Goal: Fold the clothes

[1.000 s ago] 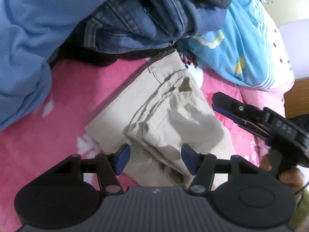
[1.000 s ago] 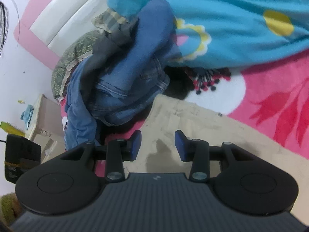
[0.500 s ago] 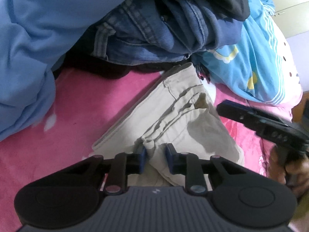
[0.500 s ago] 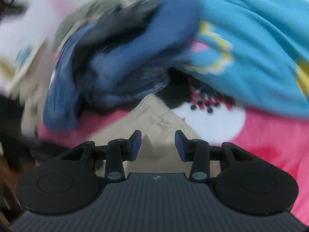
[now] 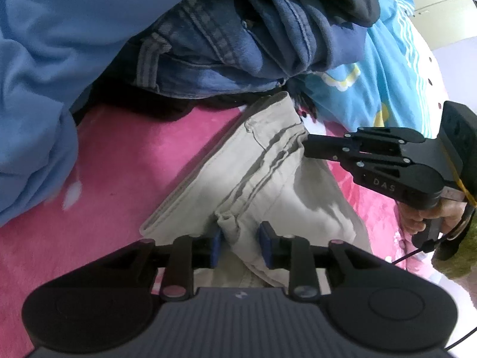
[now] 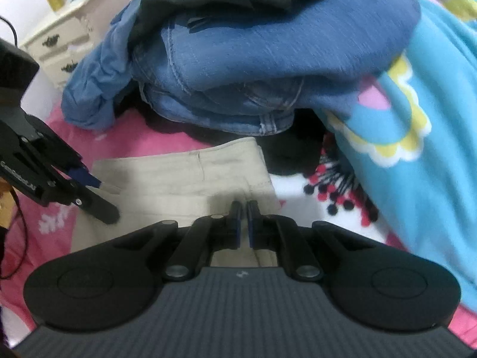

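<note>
Beige trousers [image 5: 268, 179] lie partly folded on the pink blanket [image 5: 119, 164]. My left gripper [image 5: 240, 246] is at their near end, its blue pads pressed on a raised ridge of the beige cloth. From the right wrist view the same gripper [image 6: 95, 194] shows at the left edge of the trousers [image 6: 179, 173]. My right gripper [image 6: 244, 223] has its fingers almost together over the trousers' far corner. In the left wrist view its tip [image 5: 310, 147] meets the seamed edge of the cloth. A hand [image 5: 423, 217] holds its grip.
A heap of blue jeans [image 5: 238, 44] and a light blue garment [image 5: 44, 59] crowd the far side, right behind the trousers. A turquoise patterned quilt [image 6: 432, 89] rises on the right. A cream dresser [image 6: 68, 29] stands beyond the bed.
My left gripper went from wide open to closed on a ridge of the trousers. My right gripper swung round, dropped to the trousers' far corner and closed its fingers.
</note>
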`<state>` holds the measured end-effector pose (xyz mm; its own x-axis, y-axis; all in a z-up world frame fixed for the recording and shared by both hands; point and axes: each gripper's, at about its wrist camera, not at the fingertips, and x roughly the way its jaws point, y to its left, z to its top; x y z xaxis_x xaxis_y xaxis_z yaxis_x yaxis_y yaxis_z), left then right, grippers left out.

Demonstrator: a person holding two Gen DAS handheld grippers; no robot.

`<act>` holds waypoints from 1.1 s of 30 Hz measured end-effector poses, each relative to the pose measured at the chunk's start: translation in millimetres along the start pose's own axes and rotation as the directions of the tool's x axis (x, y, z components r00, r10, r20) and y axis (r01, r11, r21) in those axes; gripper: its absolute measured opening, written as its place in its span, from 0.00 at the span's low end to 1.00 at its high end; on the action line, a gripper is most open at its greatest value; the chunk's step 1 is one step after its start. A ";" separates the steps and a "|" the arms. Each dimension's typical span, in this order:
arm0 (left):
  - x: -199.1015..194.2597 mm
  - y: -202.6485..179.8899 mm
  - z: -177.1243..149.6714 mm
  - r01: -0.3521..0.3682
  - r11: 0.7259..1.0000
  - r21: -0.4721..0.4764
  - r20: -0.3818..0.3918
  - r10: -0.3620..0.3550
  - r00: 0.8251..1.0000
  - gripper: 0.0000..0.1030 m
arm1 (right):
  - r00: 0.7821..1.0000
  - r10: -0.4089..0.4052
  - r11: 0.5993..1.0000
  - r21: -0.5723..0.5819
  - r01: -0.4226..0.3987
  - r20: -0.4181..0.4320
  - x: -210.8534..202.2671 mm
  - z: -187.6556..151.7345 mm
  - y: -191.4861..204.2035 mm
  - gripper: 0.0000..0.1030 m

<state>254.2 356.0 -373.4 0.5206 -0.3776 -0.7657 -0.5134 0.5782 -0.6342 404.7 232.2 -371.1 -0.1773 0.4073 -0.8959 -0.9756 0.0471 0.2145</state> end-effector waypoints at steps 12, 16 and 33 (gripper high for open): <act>1.2 -7.8 -0.4 0.016 0.997 0.080 -0.017 -0.015 1.000 0.43 | 0.996 0.051 0.976 -0.208 -0.067 -0.079 -1.5 13.1 6.2 0.15; 0.9 -10.1 -4.0 -0.018 0.993 0.113 -0.002 0.019 1.000 0.33 | 0.995 0.063 0.972 -0.223 -0.080 -0.083 -8.4 13.4 7.3 0.28; 7.7 -11.5 -3.4 -0.038 0.990 0.139 0.011 0.037 0.999 0.33 | 0.983 0.121 0.977 -0.159 -0.142 -0.138 35.6 14.6 -9.1 0.44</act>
<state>261.8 344.0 -372.4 0.5085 -0.3481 -0.7876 -0.4328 0.6873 -0.5833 409.2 259.7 -399.3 -0.3100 0.2799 -0.9086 -0.9485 -0.1569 0.2753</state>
